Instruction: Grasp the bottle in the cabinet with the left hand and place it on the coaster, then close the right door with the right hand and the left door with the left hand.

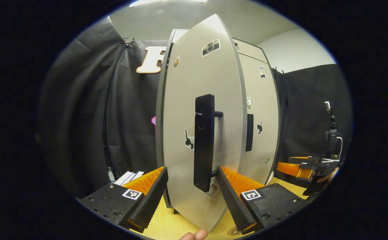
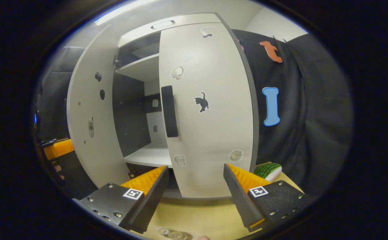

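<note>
The left gripper (image 1: 190, 186) stands spread wide around the left door (image 1: 200, 133) and its black handle (image 1: 203, 143), that door half open. The right gripper (image 2: 194, 186), also spread, faces the closed right door (image 2: 210, 110).

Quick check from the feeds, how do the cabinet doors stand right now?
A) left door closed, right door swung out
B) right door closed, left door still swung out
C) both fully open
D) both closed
B: in the right gripper view the right door lies flat against the cabinet front, while the left door stands out with shelves visible between them.
</note>
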`<control>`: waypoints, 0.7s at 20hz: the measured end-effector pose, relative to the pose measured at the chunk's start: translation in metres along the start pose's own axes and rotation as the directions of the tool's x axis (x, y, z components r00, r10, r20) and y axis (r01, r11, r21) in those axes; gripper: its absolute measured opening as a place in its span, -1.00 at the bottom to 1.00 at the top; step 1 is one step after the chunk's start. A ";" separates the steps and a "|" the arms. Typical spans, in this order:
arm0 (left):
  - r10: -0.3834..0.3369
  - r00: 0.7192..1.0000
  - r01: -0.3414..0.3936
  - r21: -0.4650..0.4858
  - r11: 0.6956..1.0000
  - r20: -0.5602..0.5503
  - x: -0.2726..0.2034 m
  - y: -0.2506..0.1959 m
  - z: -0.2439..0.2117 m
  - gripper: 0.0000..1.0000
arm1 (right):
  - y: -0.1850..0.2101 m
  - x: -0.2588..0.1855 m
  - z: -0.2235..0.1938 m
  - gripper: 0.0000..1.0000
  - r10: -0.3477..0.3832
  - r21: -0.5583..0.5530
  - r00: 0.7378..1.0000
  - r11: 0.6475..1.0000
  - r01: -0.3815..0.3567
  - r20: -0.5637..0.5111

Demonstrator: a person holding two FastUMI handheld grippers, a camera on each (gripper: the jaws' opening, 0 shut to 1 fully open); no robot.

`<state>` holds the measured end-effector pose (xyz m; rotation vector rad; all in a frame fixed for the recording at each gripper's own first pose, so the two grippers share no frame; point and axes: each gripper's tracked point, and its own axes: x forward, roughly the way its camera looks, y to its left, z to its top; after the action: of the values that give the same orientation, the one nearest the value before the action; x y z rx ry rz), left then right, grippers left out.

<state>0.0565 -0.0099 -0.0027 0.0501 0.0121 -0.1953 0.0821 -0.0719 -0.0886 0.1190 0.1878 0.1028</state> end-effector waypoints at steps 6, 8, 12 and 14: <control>-0.012 1.000 0.012 -0.046 0.999 -0.007 0.033 -0.030 -0.005 0.95 | -0.017 -0.005 -0.001 0.99 -0.003 -0.026 1.000 1.000 0.002 -0.012; -0.023 1.000 0.022 -0.053 0.998 -0.012 0.048 -0.041 -0.007 0.94 | -0.022 -0.007 0.002 0.99 0.000 -0.035 1.000 0.999 0.000 -0.008; 0.002 1.000 -0.002 -0.013 1.000 0.007 0.075 -0.057 -0.004 0.96 | -0.026 -0.007 0.004 0.99 -0.004 -0.032 1.000 0.999 0.004 -0.001; 0.022 1.000 -0.023 0.012 1.000 0.011 0.082 -0.059 -0.005 0.96 | -0.020 -0.007 0.002 0.99 0.002 -0.046 1.000 0.999 -0.002 0.003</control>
<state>0.1260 -0.0830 -0.0121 0.0612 -0.0009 -0.1732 0.0769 -0.0928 -0.0880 0.0735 0.1822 0.1093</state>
